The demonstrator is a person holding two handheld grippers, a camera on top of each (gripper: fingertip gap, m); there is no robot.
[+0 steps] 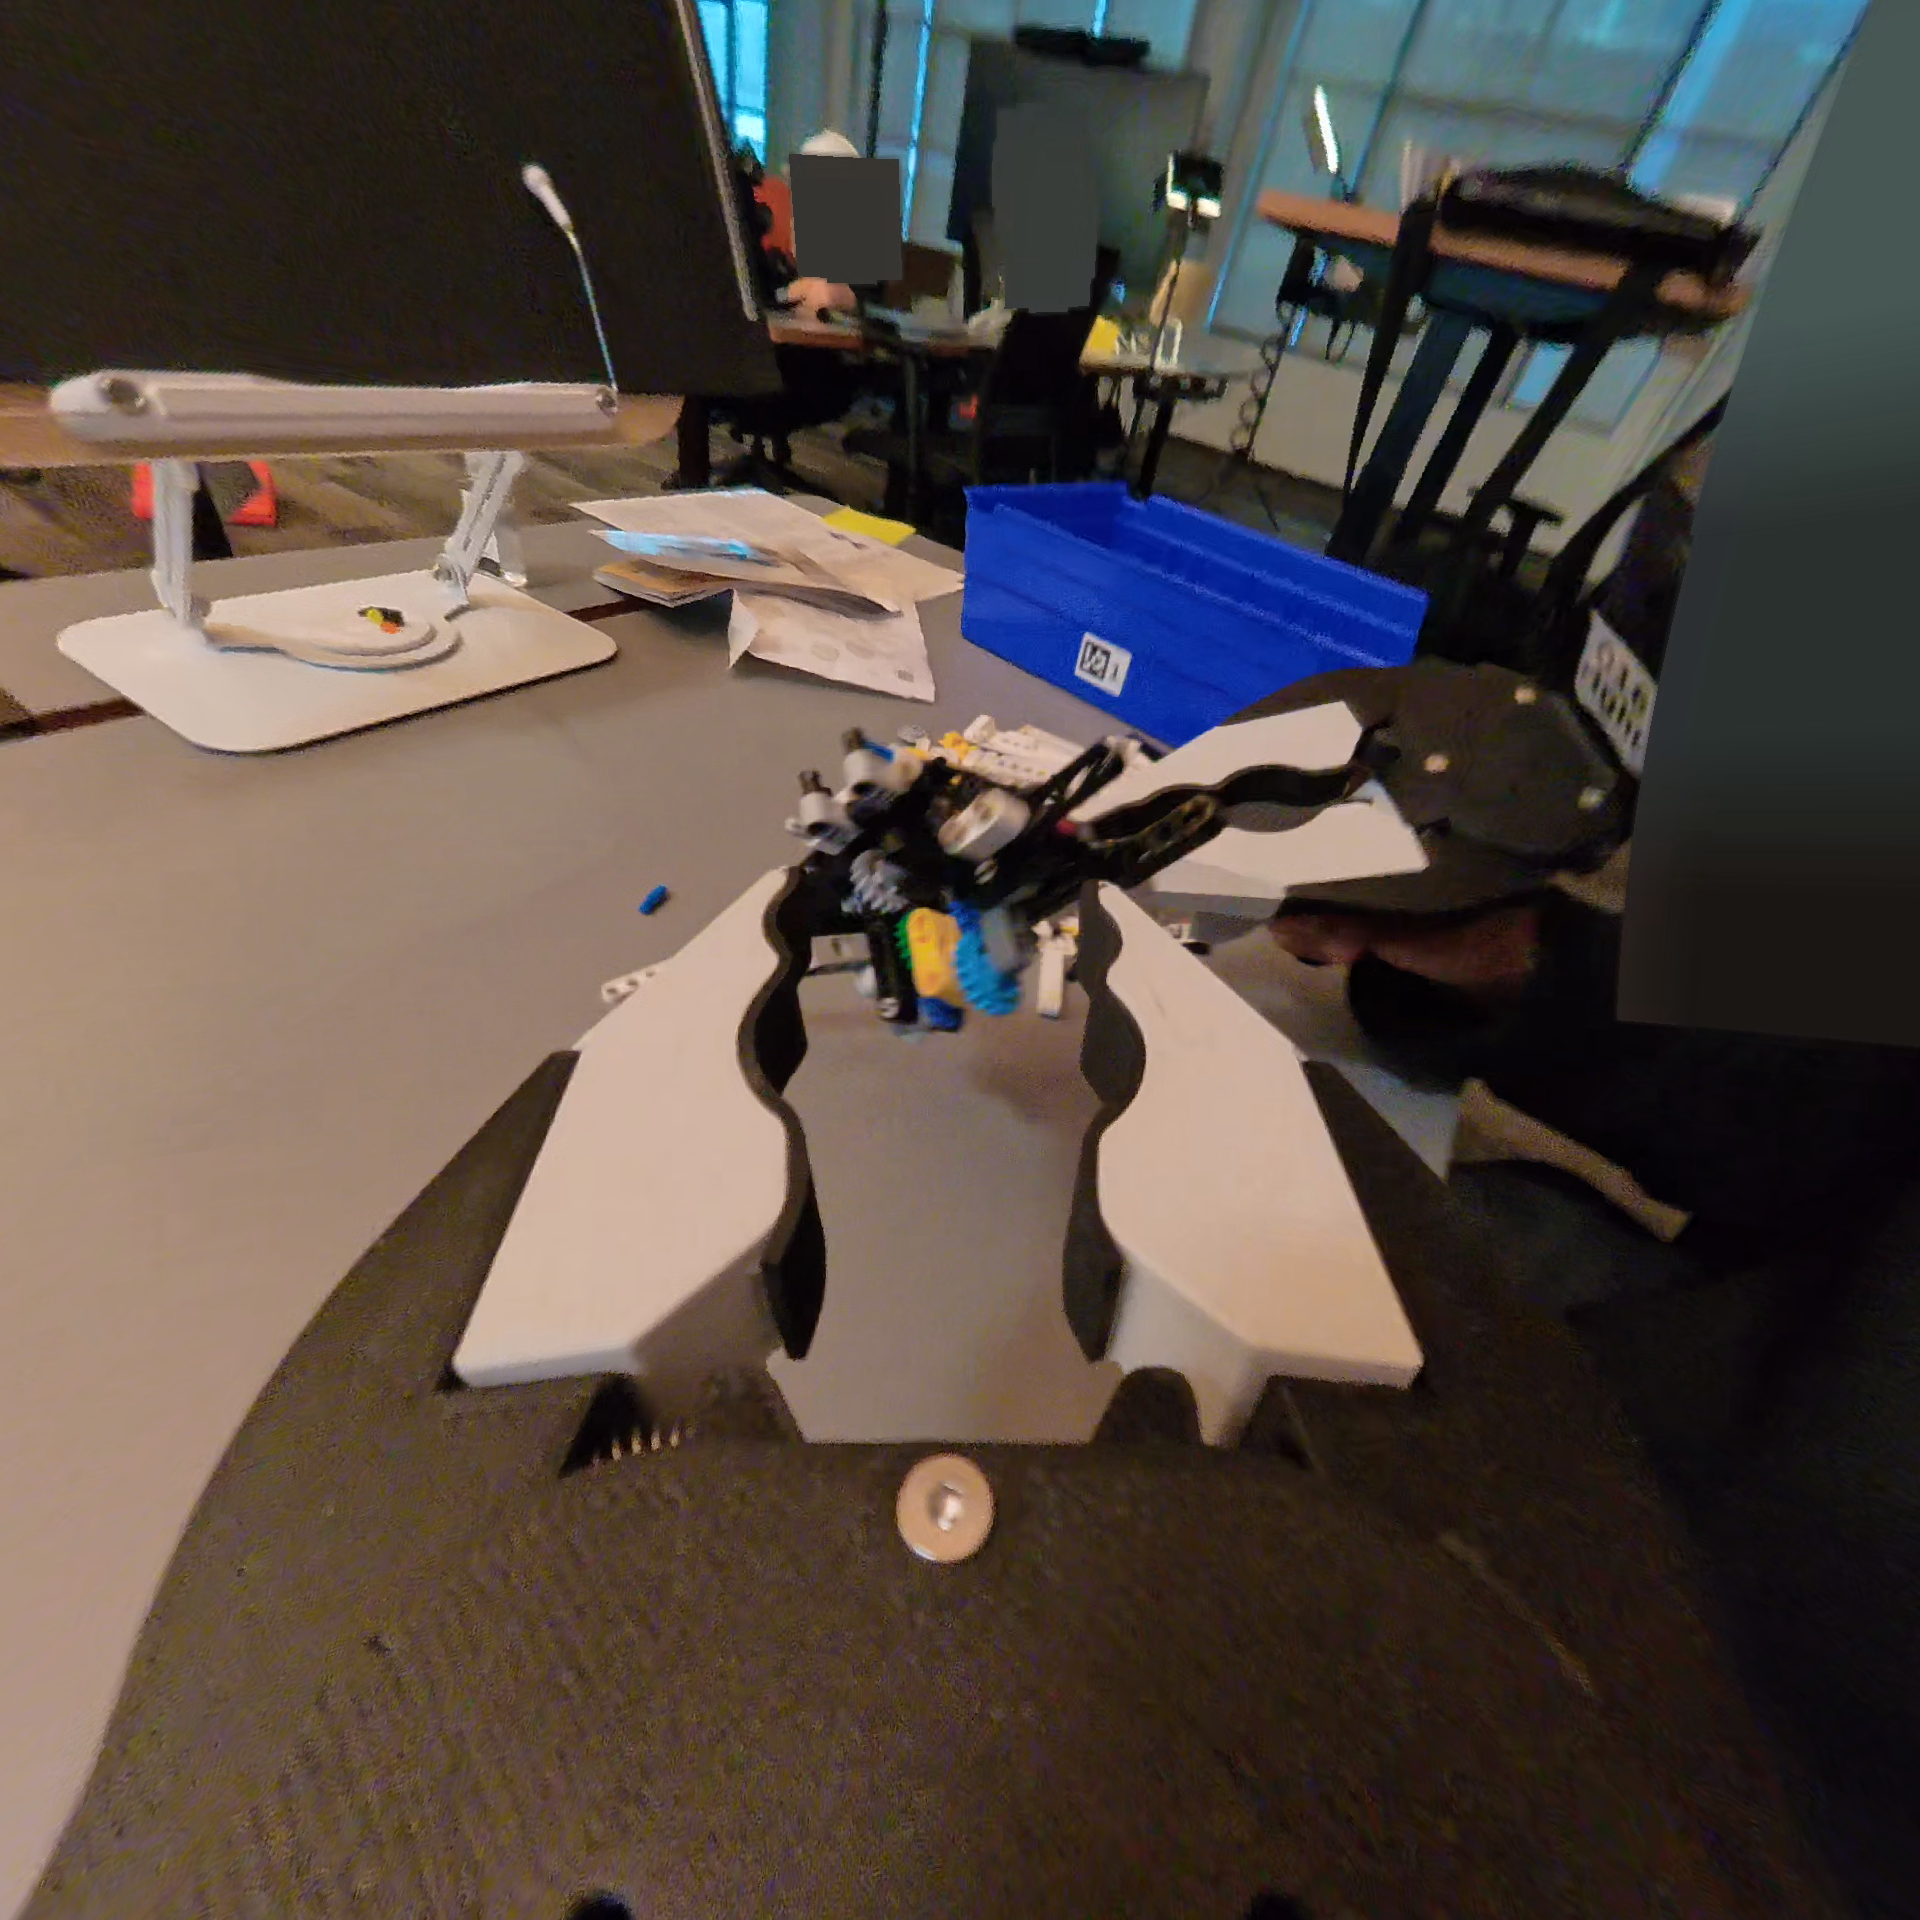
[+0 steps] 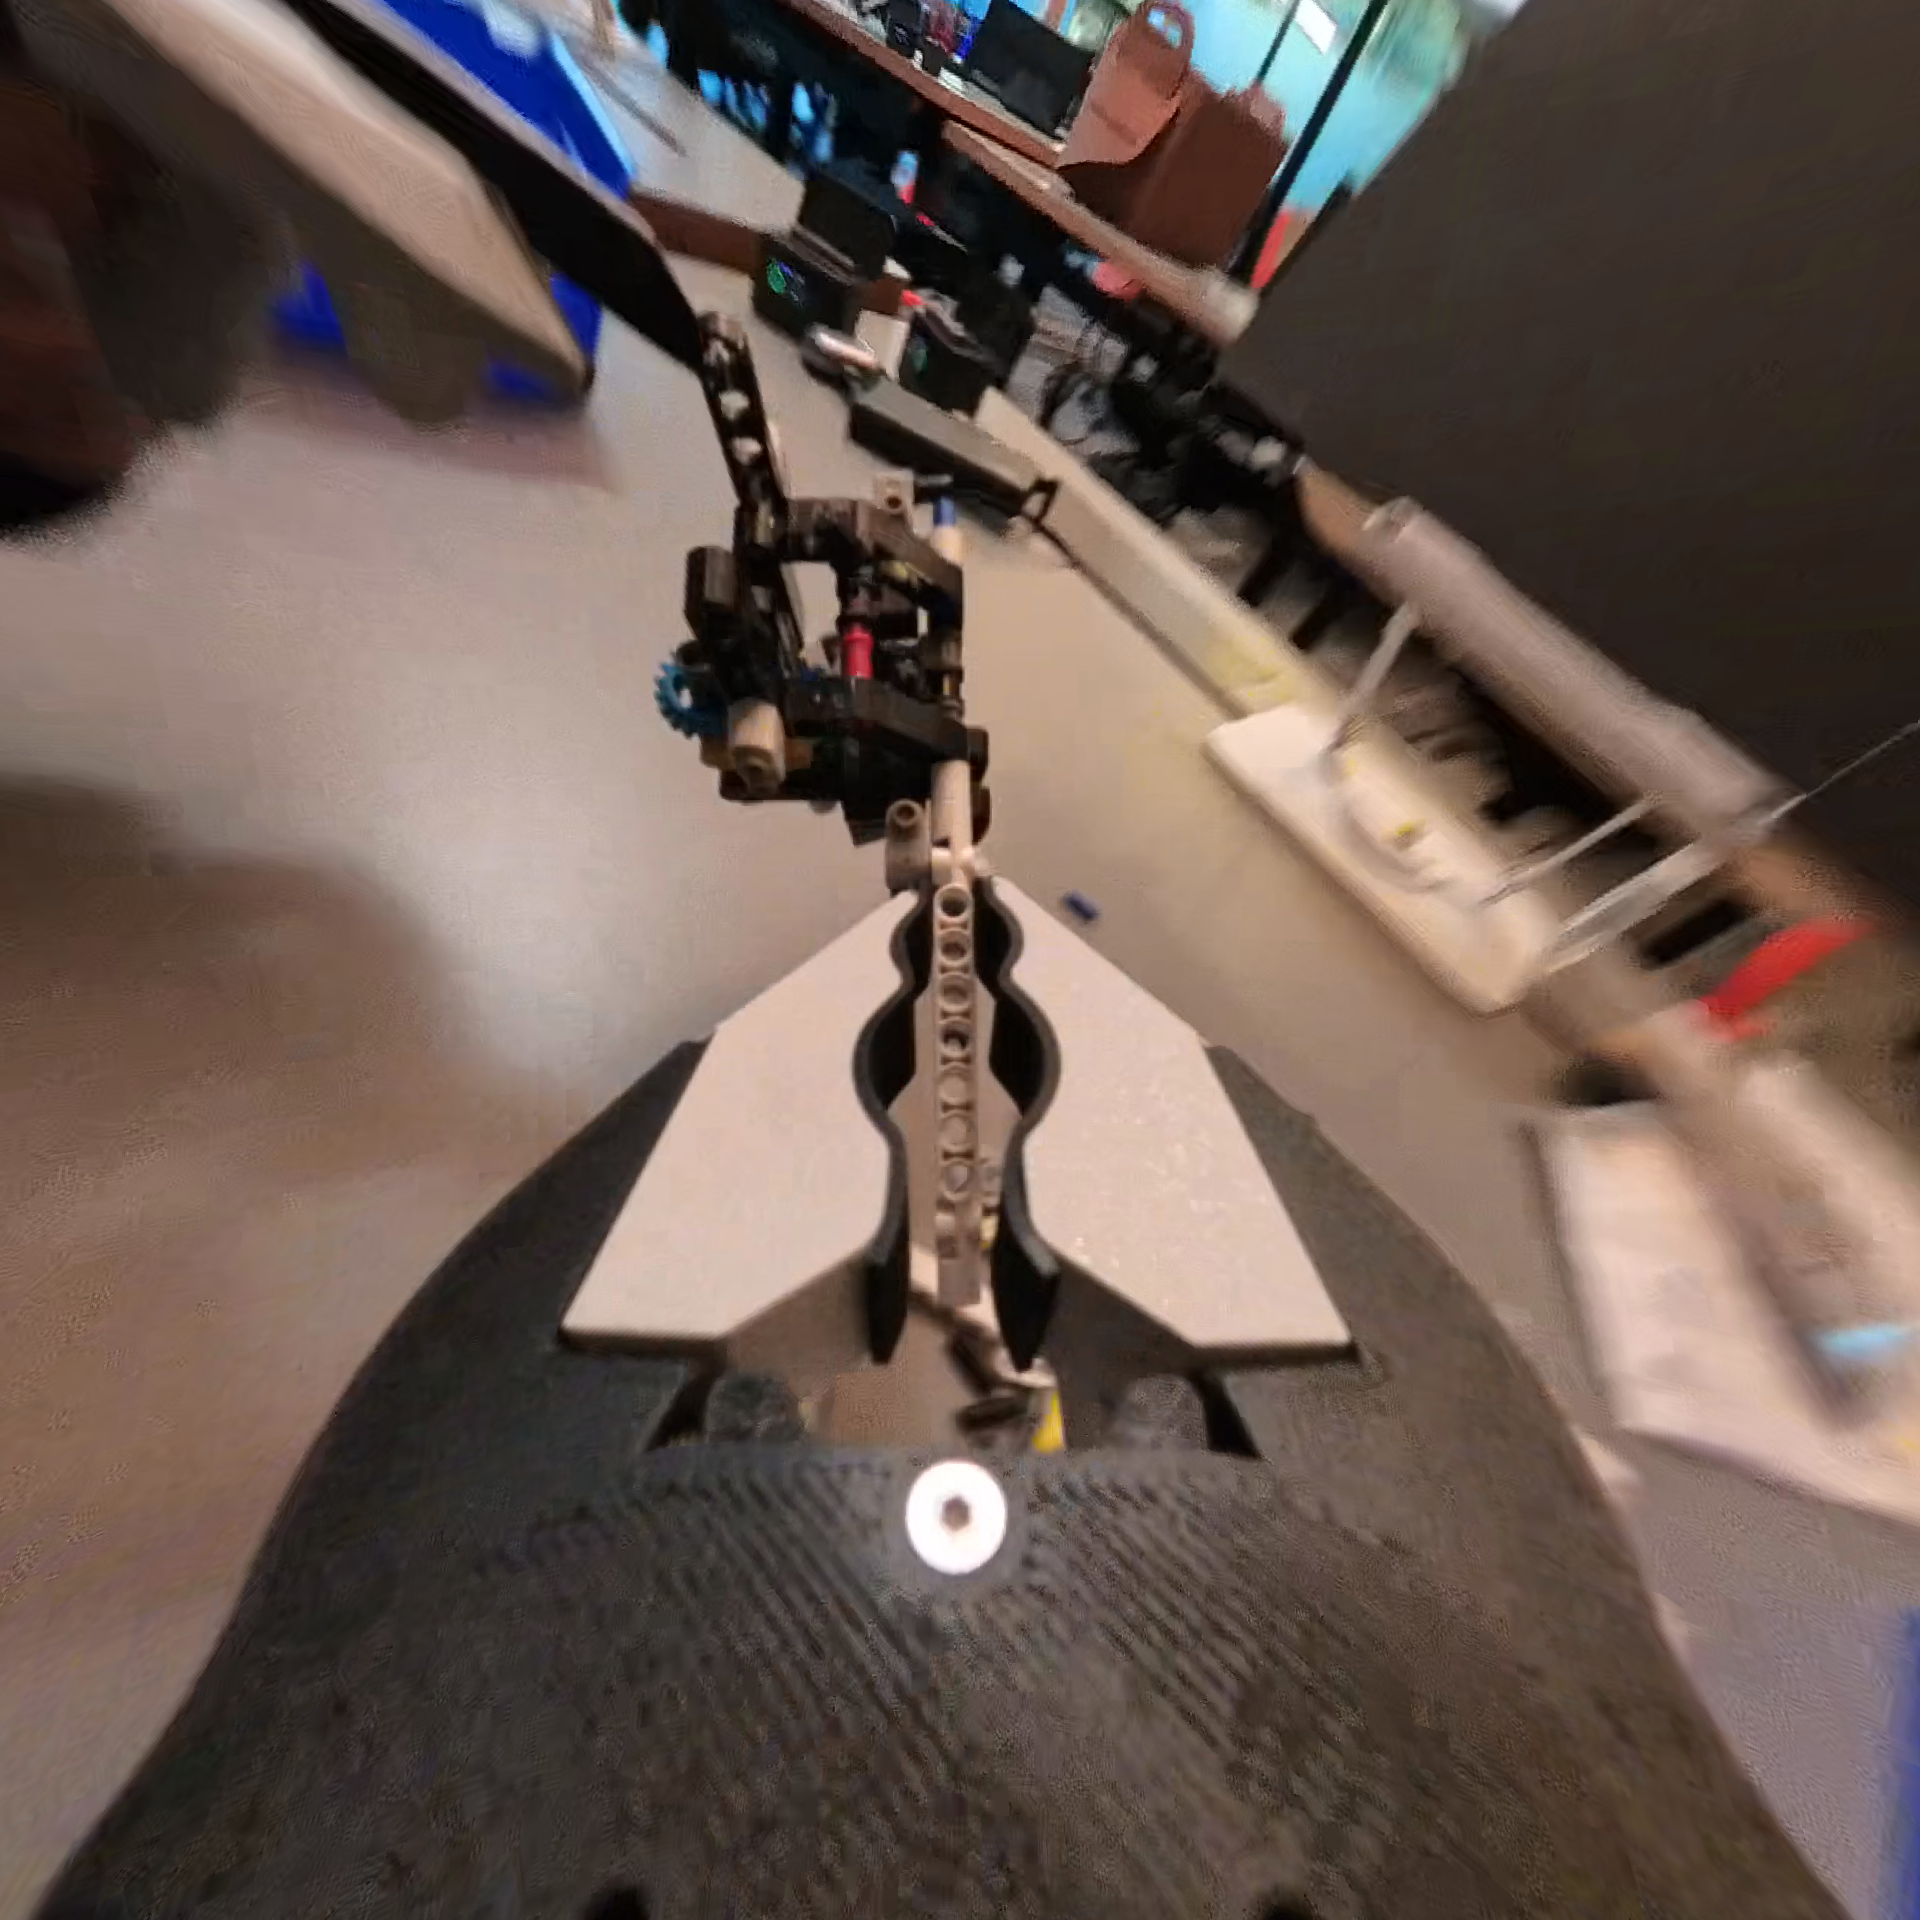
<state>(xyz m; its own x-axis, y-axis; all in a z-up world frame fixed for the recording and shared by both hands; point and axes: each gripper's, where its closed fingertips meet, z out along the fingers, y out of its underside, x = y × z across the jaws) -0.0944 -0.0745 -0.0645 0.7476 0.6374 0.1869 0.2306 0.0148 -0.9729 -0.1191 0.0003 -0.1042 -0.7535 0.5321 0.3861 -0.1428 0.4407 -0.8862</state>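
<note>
Fingers of the right gripper (image 2: pixel 951 914) are pinched on a grey perforated beam (image 2: pixel 954 1049) projecting from a black toy-brick gear assembly (image 2: pixel 831 665), which is carried clear of the grey tabletop (image 1: pixel 364 987). Fingers of the left gripper (image 1: pixel 940 925) are spread wide, with the assembly (image 1: pixel 925 883) seen between their tips; contact cannot be told because of blur. Loose white bricks (image 1: pixel 1008 753) and a small blue pin (image 1: pixel 652 900) lie on the tabletop behind. A blue bin (image 1: pixel 1174 592), loose papers (image 1: pixel 790 582) and a white stand (image 1: pixel 332 634) are noted toward the far edge.
</note>
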